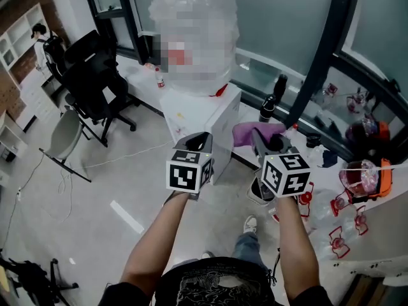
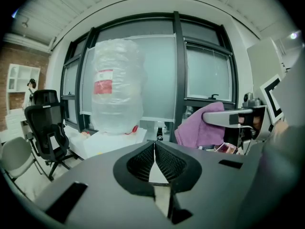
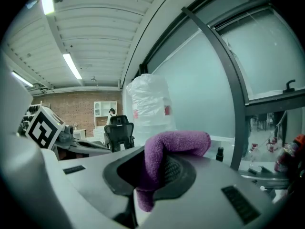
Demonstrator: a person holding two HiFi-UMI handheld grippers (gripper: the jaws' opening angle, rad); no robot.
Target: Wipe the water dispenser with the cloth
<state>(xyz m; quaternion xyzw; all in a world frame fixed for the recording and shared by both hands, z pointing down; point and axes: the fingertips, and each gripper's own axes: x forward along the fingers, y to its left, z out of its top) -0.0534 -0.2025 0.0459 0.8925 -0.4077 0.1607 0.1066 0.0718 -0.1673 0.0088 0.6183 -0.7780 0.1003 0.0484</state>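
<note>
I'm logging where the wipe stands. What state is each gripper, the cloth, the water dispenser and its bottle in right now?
Left gripper: shut, nothing in it.
Right gripper: shut on the cloth.
Cloth: bunched between the jaws, held in the air, apart from the dispenser.
Water dispenser: upright, not touched by the cloth.
Bottle: seated on top of the dispenser.
</note>
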